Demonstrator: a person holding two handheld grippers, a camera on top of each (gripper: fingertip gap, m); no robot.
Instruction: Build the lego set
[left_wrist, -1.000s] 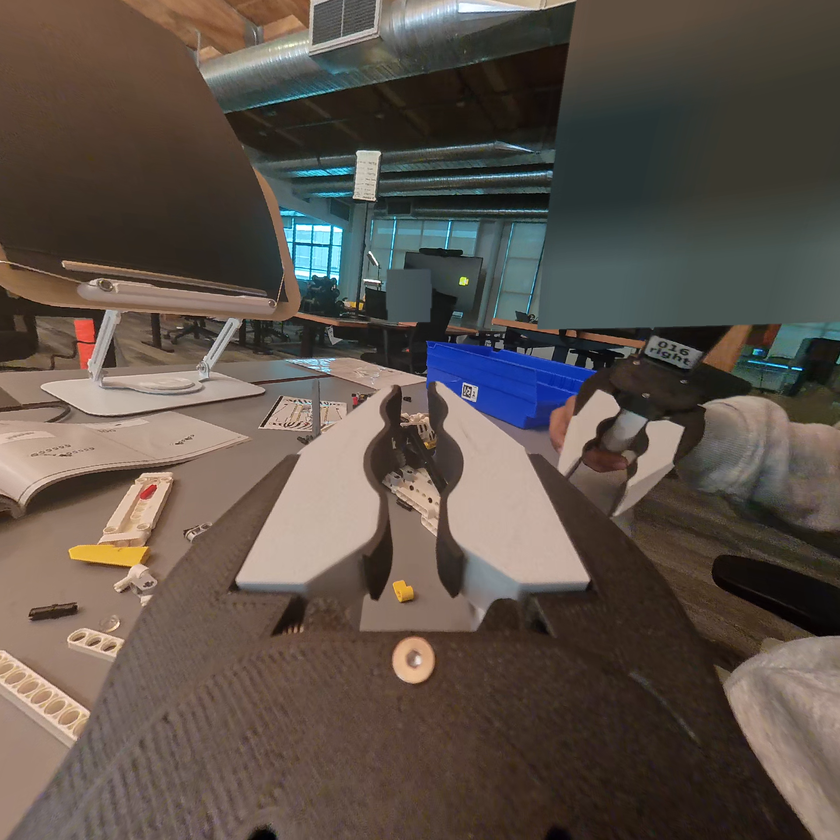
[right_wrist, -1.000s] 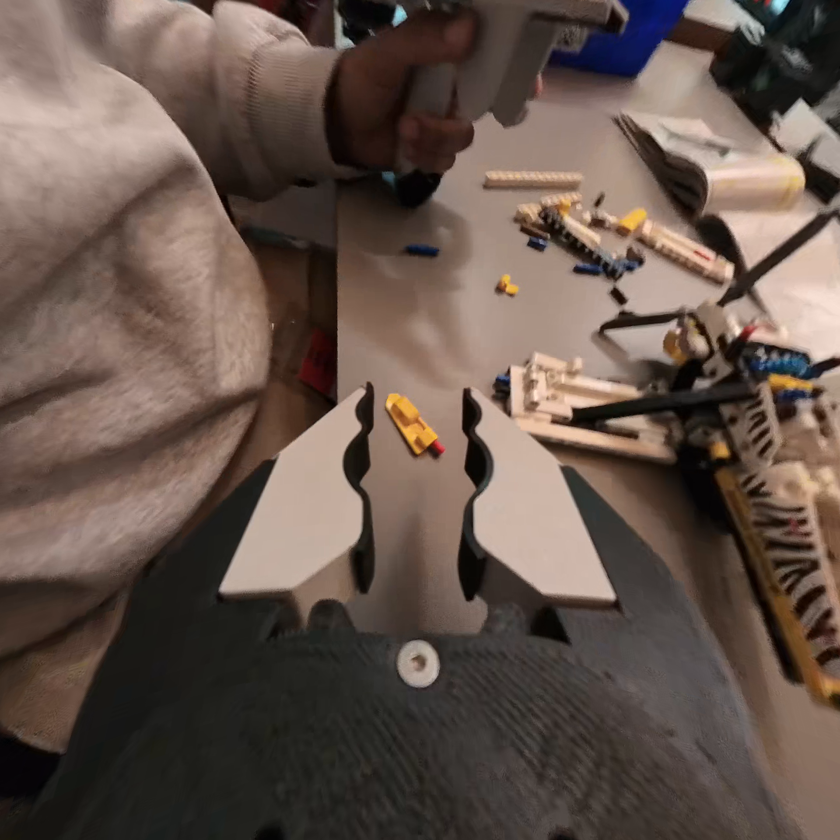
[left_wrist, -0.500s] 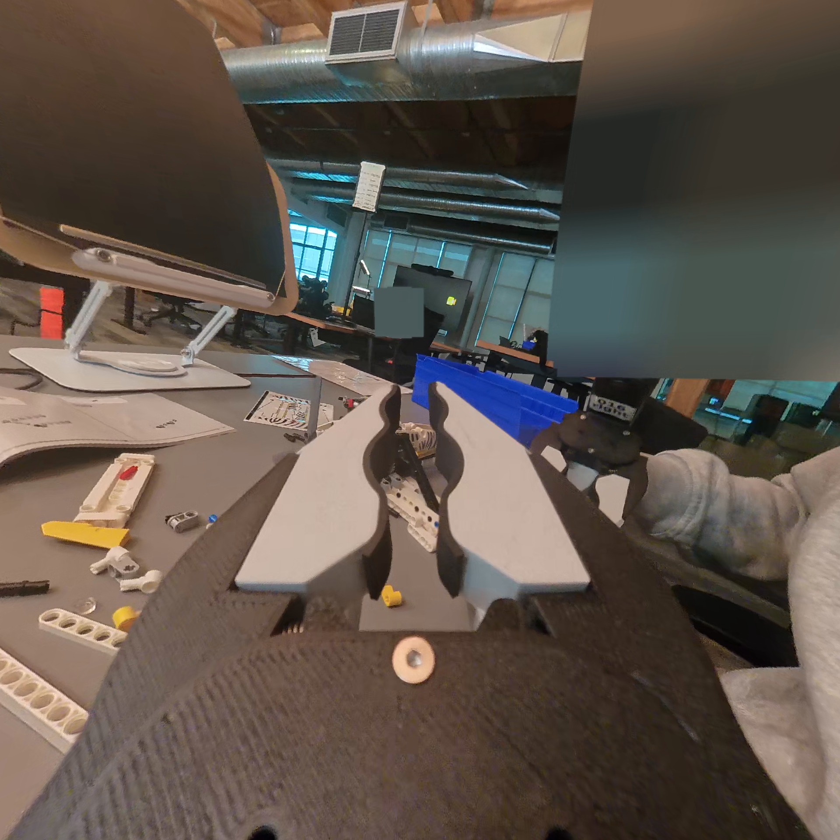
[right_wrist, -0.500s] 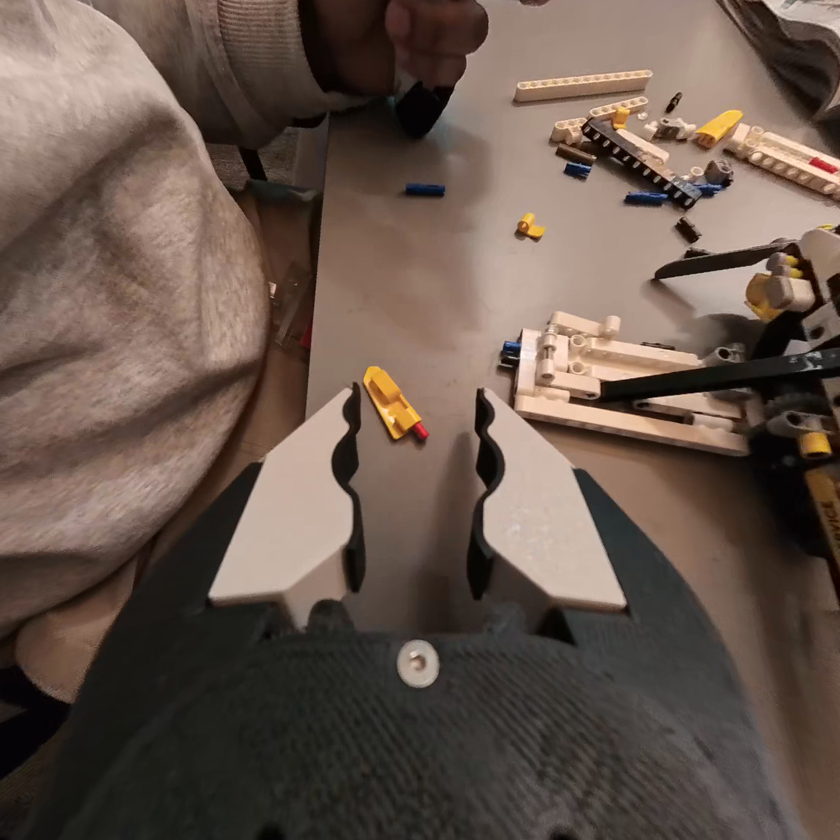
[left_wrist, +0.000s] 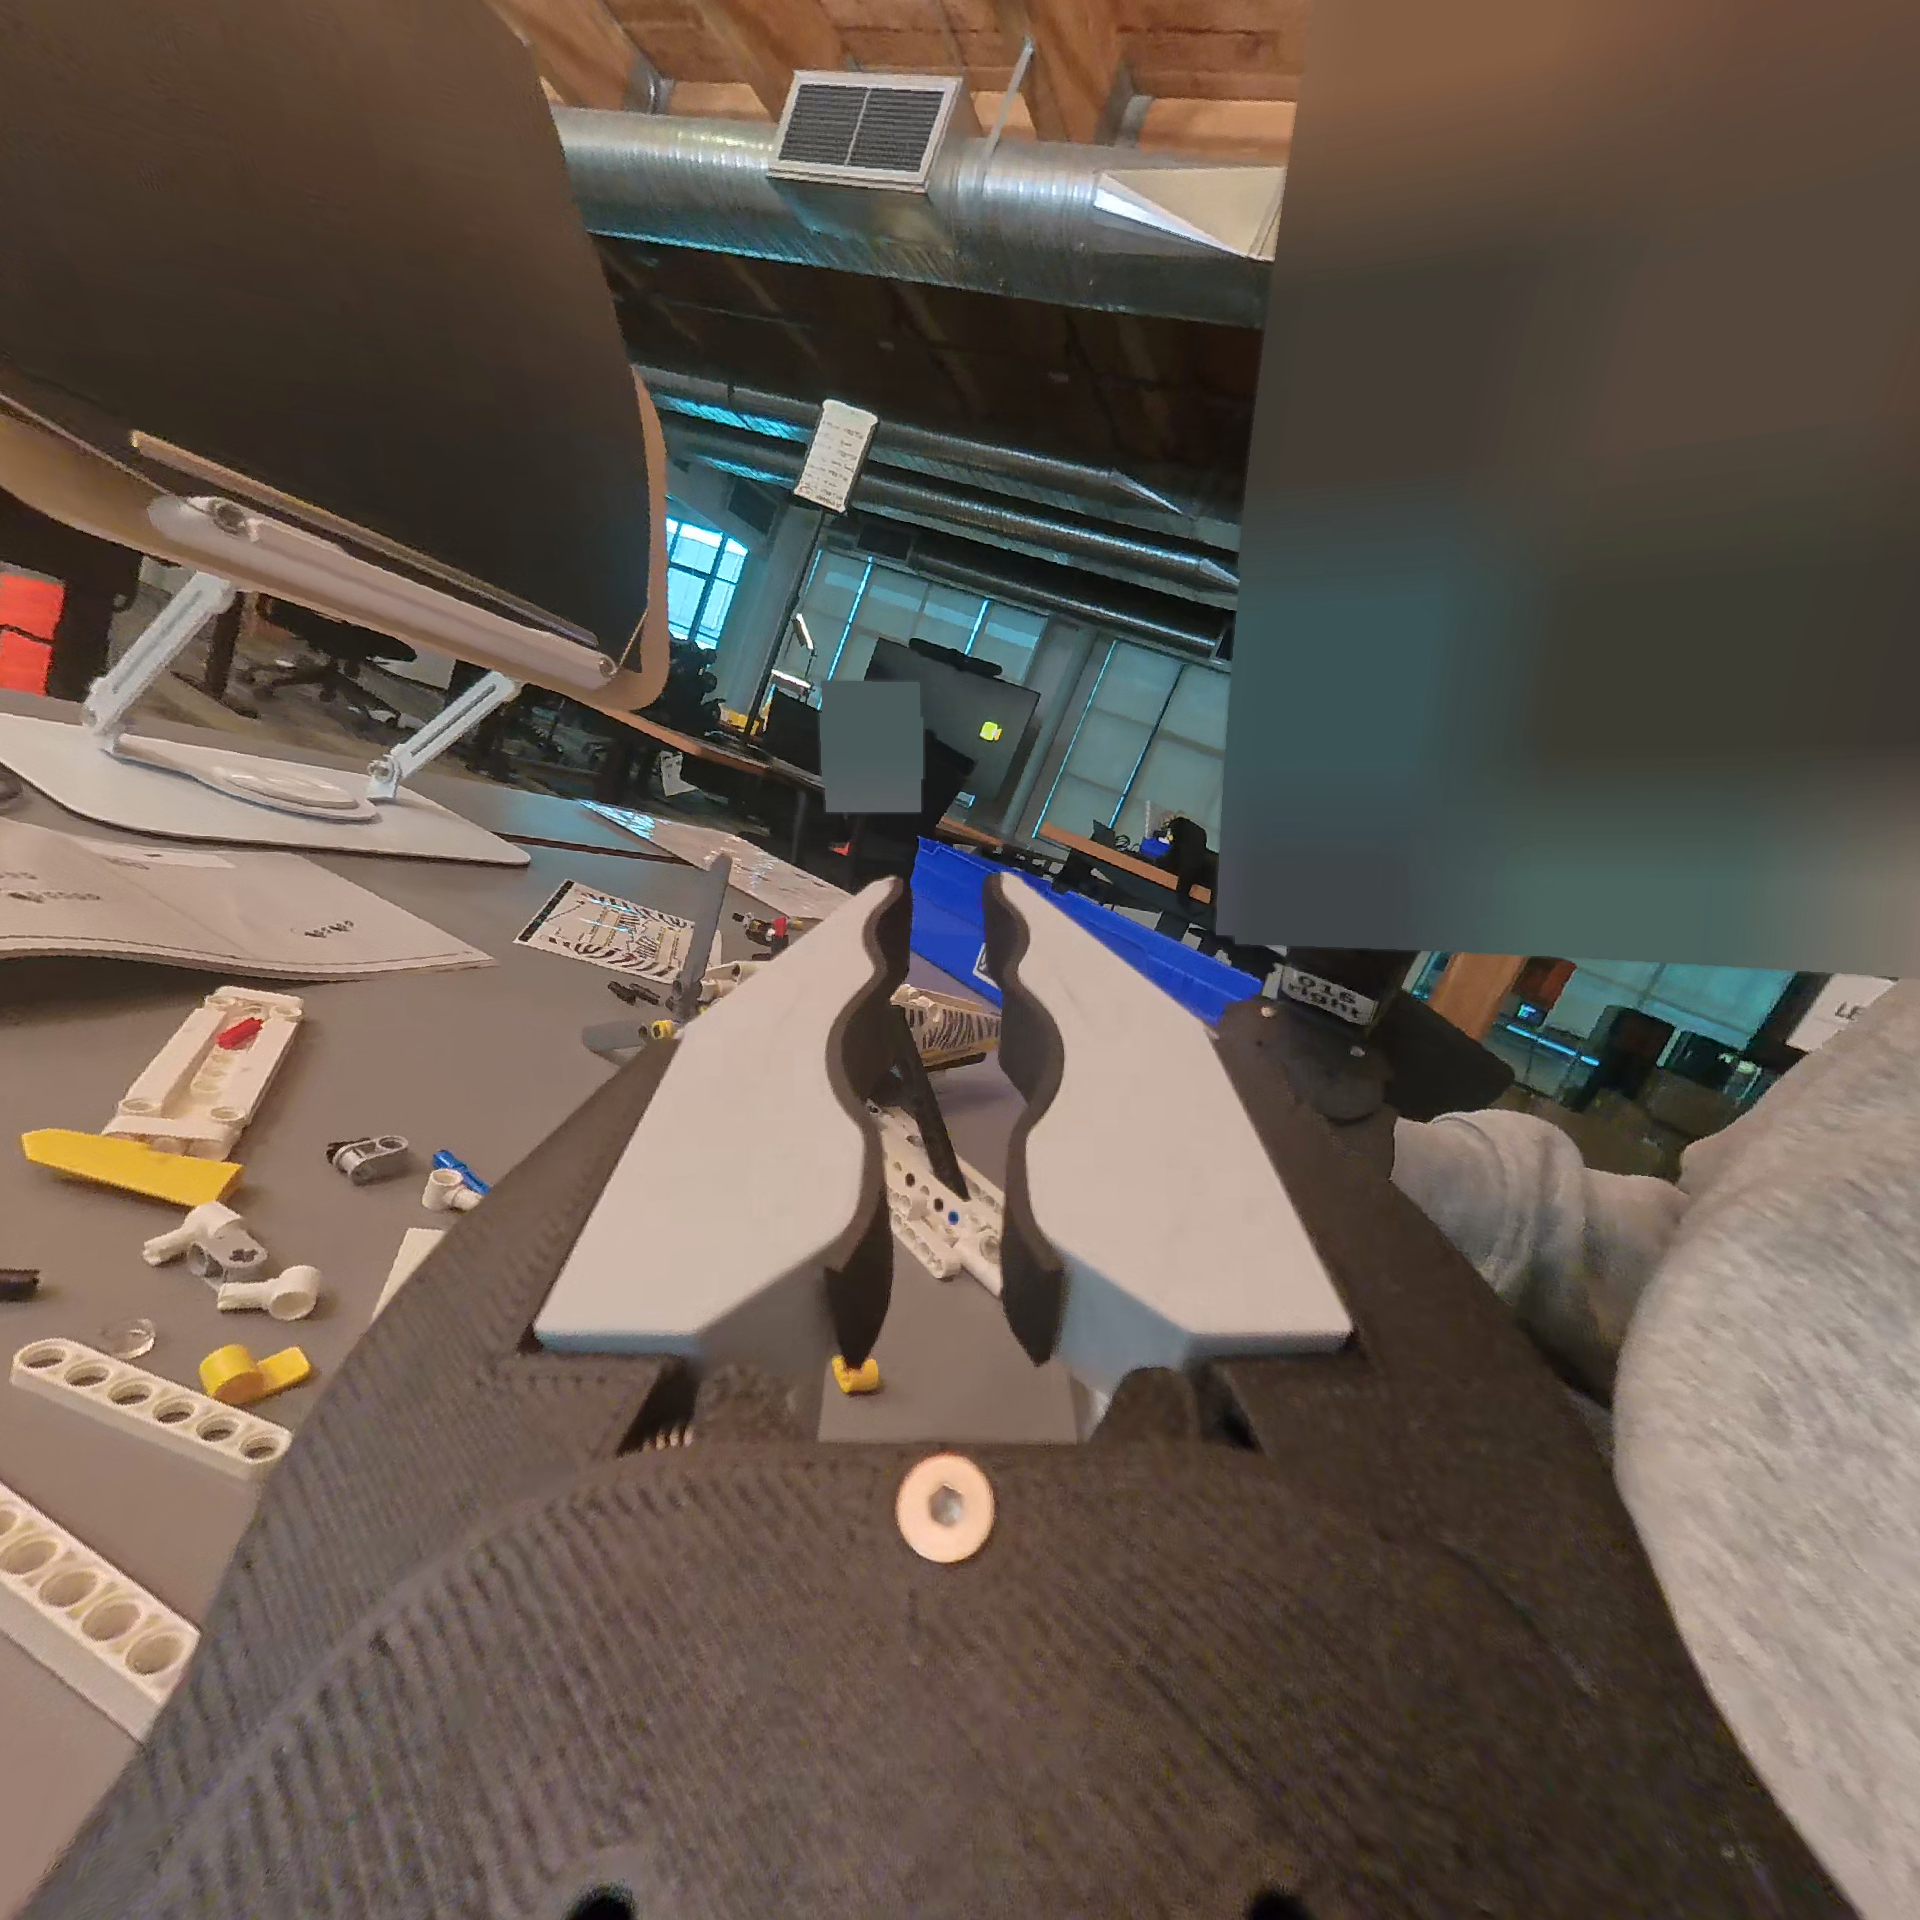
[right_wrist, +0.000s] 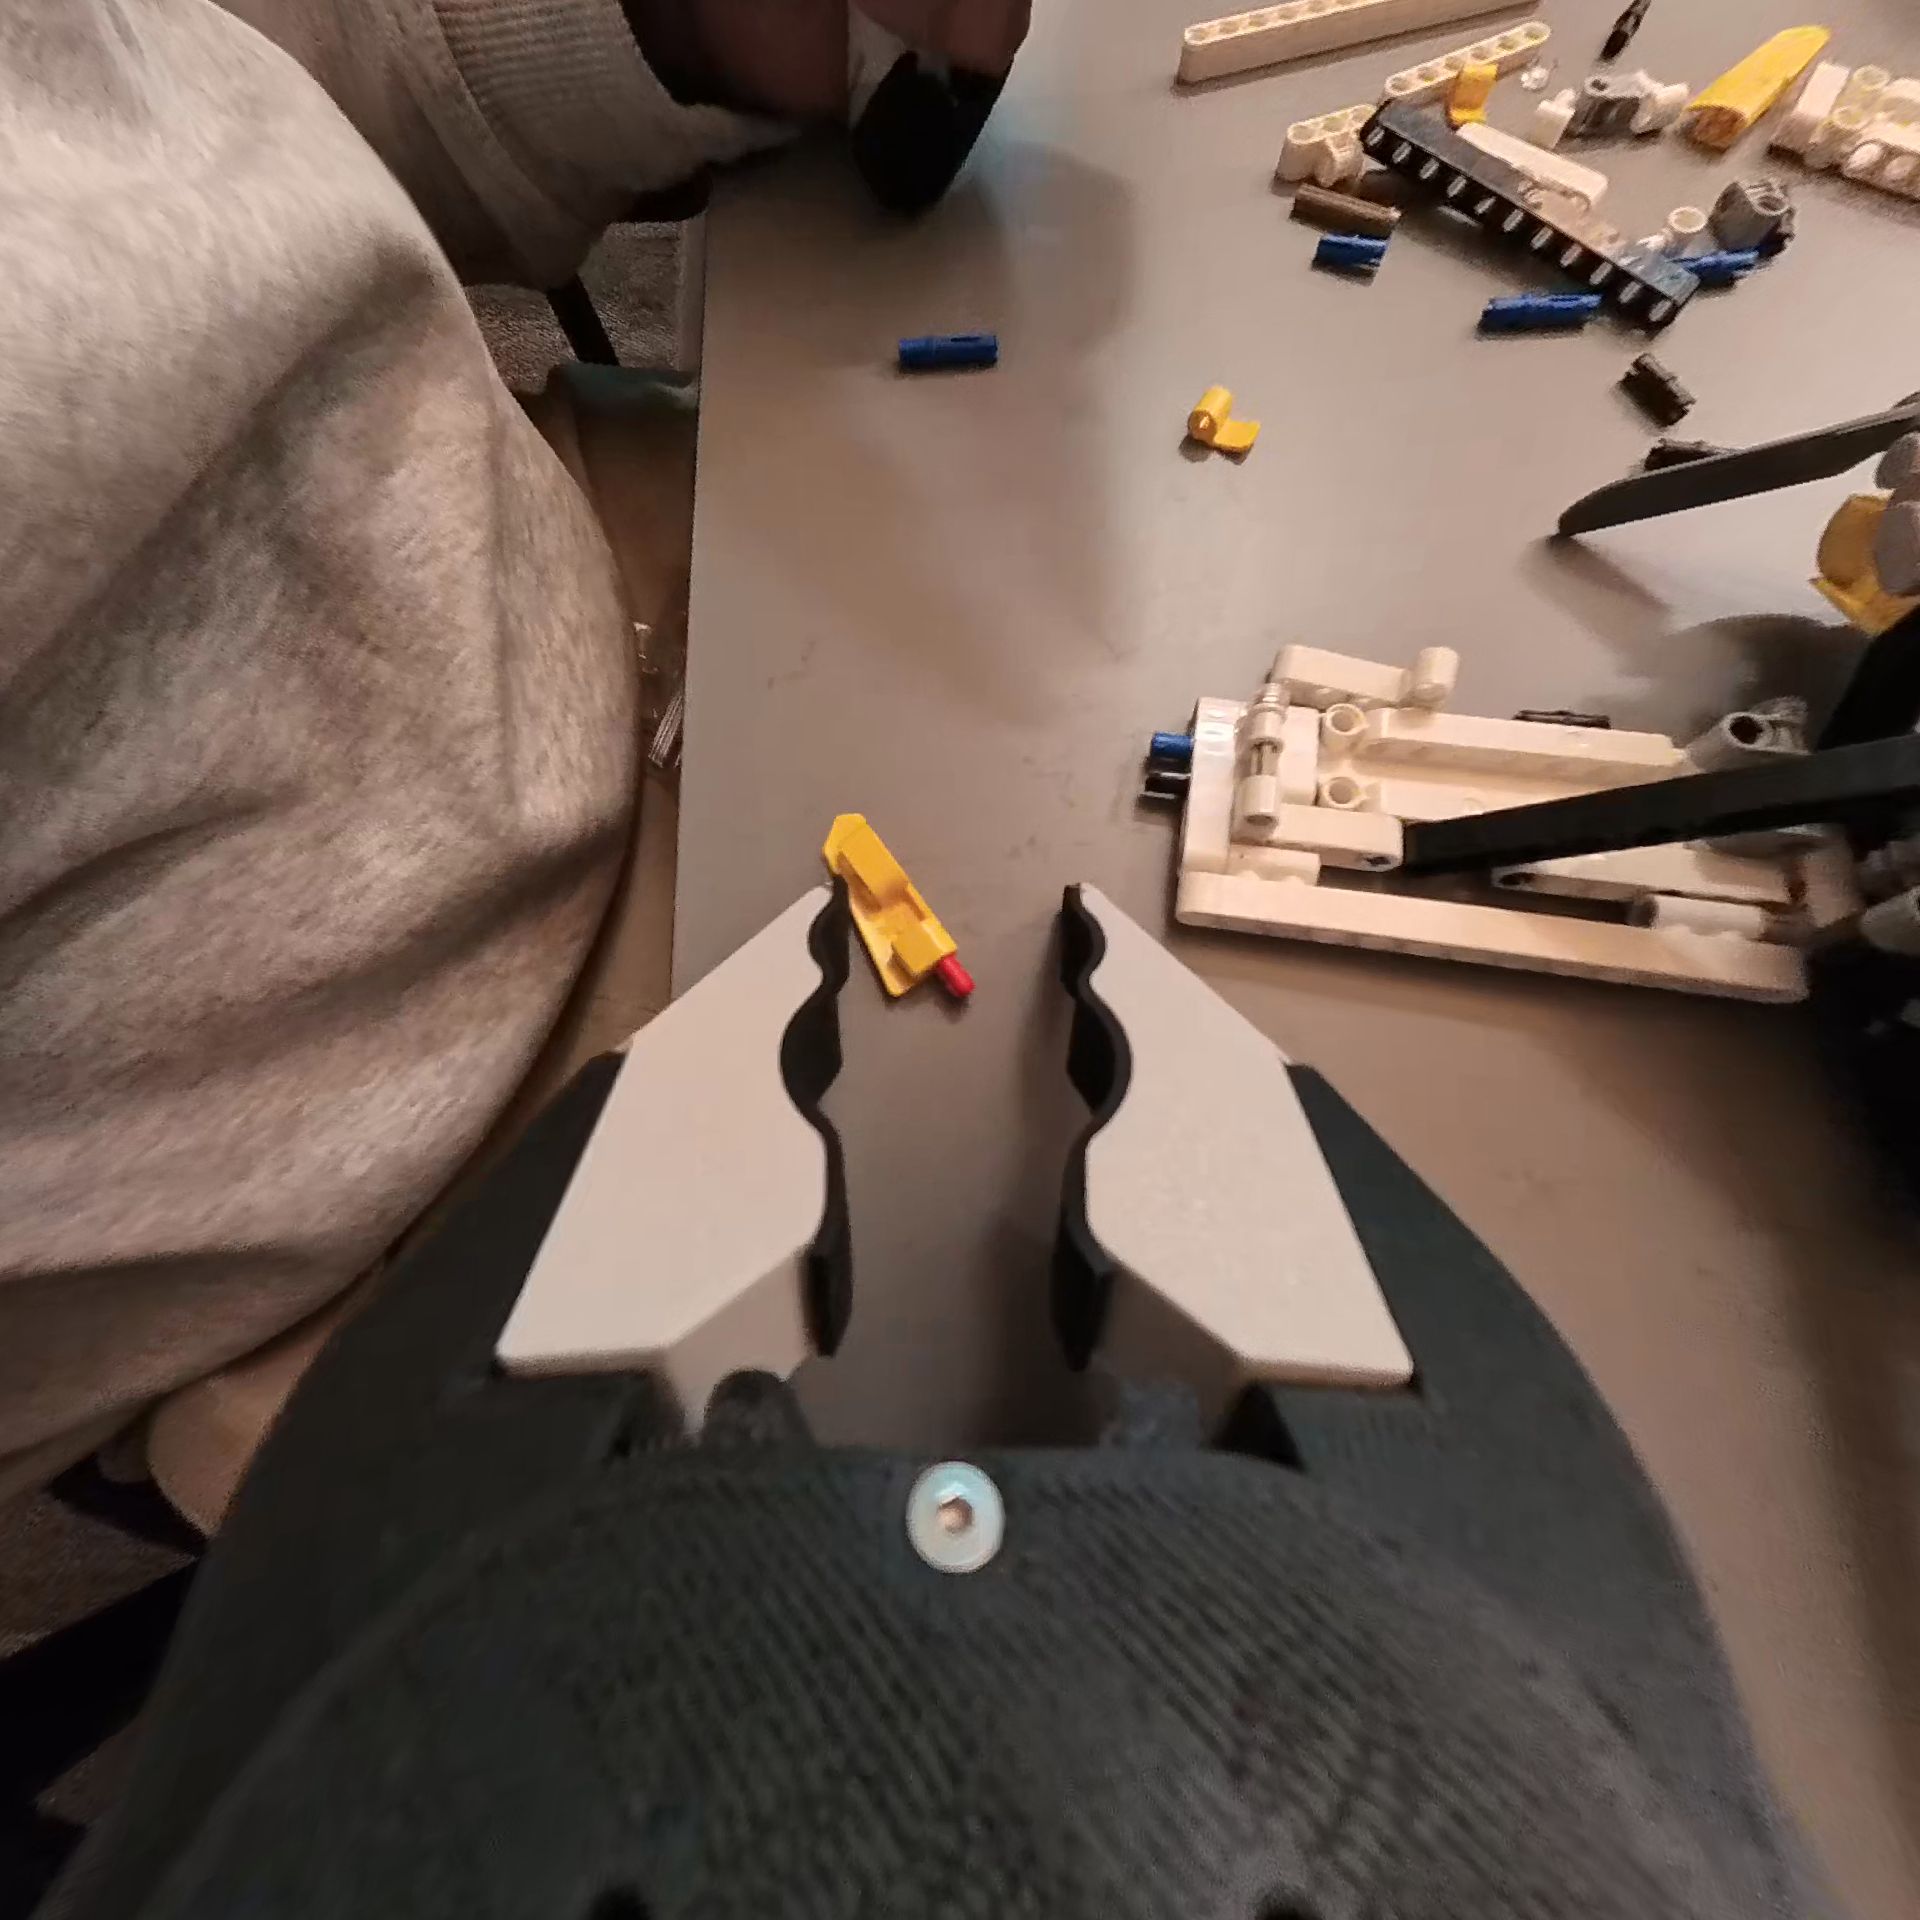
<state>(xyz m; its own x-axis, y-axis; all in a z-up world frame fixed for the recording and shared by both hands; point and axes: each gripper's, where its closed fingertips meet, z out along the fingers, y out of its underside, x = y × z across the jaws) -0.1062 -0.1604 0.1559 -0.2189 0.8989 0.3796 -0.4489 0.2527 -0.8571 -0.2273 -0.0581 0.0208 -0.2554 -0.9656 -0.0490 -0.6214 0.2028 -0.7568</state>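
My right gripper (right_wrist: 948, 904) is open over the grey table, near its front edge. A small yellow piece with a red pin (right_wrist: 888, 921) lies between its fingertips, close to the left finger. A white sub-assembly (right_wrist: 1455, 831) with a black beam across it lies to the right. My left gripper (left_wrist: 940, 891) is open and empty, held above the table. Through its gap I see the white sub-assembly (left_wrist: 925, 1195) and a striped model part (left_wrist: 940, 1023). A small yellow piece (left_wrist: 856, 1374) lies below its base.
Loose parts lie at the left in the left wrist view: a yellow wedge (left_wrist: 130, 1164), a white panel (left_wrist: 213, 1070), white beams (left_wrist: 145, 1403). An open booklet (left_wrist: 208, 914), a stand (left_wrist: 260, 790) and a blue bin (left_wrist: 1091, 935) stand farther back. A grey sleeve (right_wrist: 260, 623) lies past the table's left edge. About 20 centimetres separates my left fingertips from my right.
My right gripper has come down and forward toward the yellow piece with the red pin and opened wider. My left gripper has shifted right and tilted up; the other gripper sank behind it.
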